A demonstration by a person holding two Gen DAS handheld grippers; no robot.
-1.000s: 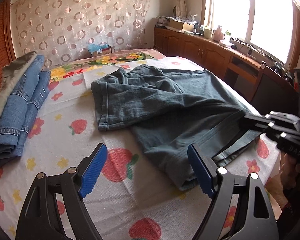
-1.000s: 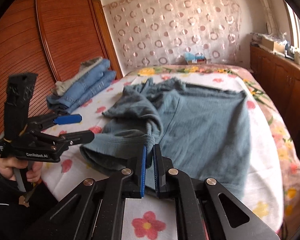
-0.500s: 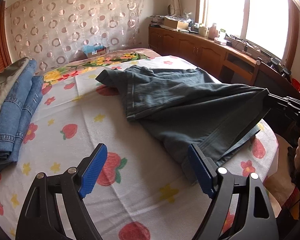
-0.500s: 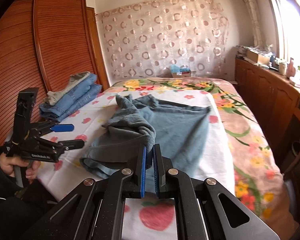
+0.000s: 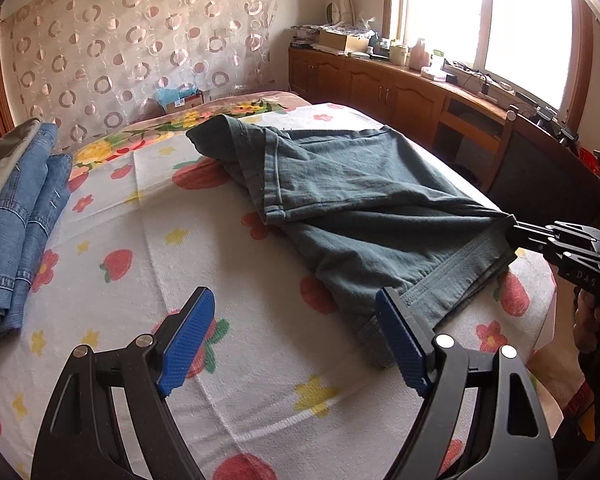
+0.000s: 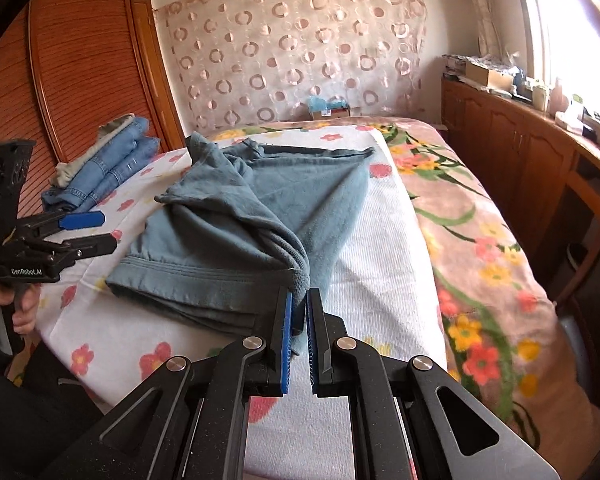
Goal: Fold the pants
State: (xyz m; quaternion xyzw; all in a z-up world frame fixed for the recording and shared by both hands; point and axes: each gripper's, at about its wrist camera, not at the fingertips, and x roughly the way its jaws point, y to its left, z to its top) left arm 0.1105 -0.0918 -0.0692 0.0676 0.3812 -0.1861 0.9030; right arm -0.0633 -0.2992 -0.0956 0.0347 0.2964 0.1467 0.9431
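Grey-green pants (image 5: 352, 200) lie crumpled on the strawberry-print bed cover (image 5: 148, 272), also seen in the right wrist view (image 6: 236, 232). My right gripper (image 6: 299, 308) is shut on a bunched edge of the pants near the waistband and holds it lifted at the bed's near edge; it shows at the right of the left wrist view (image 5: 516, 228). My left gripper (image 5: 296, 332) is open and empty, low over the cover, its right finger just beside the waistband corner. It shows at the left of the right wrist view (image 6: 92, 232).
A stack of folded blue jeans (image 5: 16, 216) lies at the bed's left side, next to a wooden wardrobe (image 6: 60, 80). A wooden cabinet (image 5: 400, 84) with clutter runs under the window on the right. A floral blanket (image 6: 472, 240) covers the bed's right side.
My right gripper has pulled the pants edge toward the bed's near right edge, dragging and stretching the pants. My left gripper stays open and has shifted slightly.
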